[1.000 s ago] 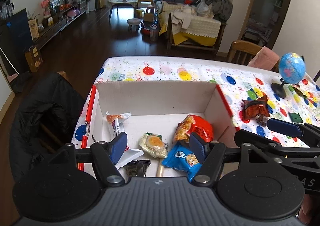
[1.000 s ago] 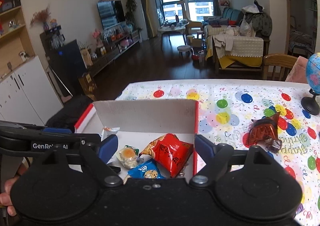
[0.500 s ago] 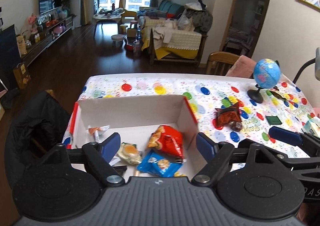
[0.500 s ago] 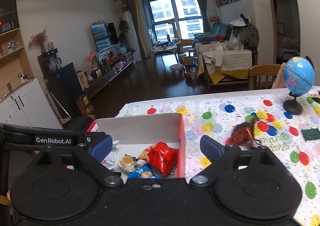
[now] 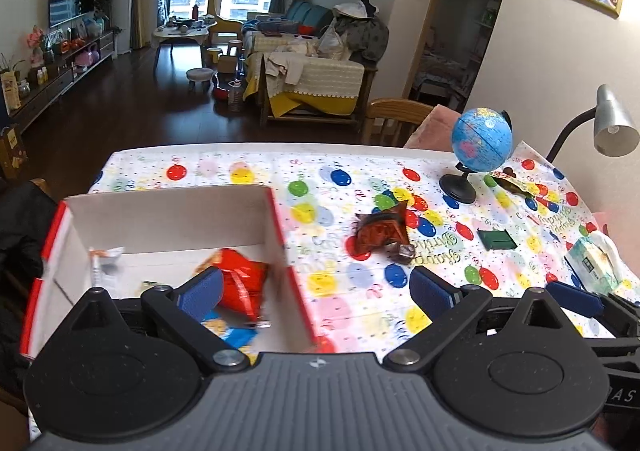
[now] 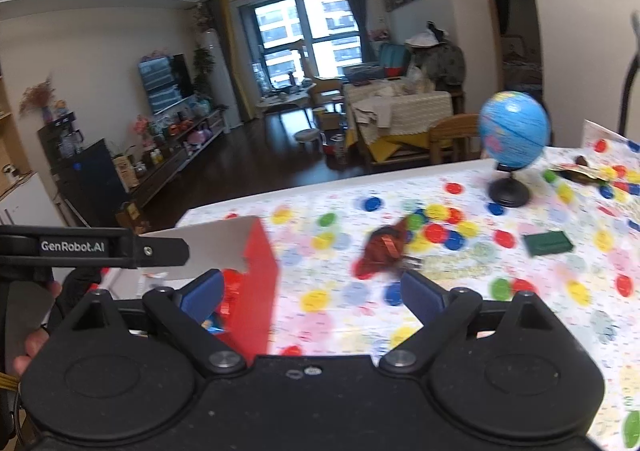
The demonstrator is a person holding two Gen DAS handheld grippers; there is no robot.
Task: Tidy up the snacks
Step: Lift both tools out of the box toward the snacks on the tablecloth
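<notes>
The brown-red snack pouch lies loose on the balloon tablecloth, just right of the cardboard box and not touching it, w/ a small dark wrapped piece against its near corner. I judge it is a thin crinkly foil bag, very light, soft and a bit slippery, so it can slide away if I push from only one side; contents may be brittle, so no hard squeeze. Best place to take it, I think, is across the puffed middle or on the flat sealed edge, pads on both sides, coming down from above. My left gripper has jaws that are opening, nothing between them; one pad is over the box, the other over the cloth. My right gripper is spread wide and empty too, and the pouch shows just beyond its tips, a bit to the right pad side, blurred. In the box already are a red chip bag, a blue cookie pack under it, and a small white sachet near the back wall. Further out on the cloth: a dark green flat packet, well apart from the pouch, then a globe on black stand, another greenish wrapper behind it, a tissue pack at the right edge, and a desk lamp above. Those 2 wrappers look like snacks also, but I cannot tell for sure.
</notes>
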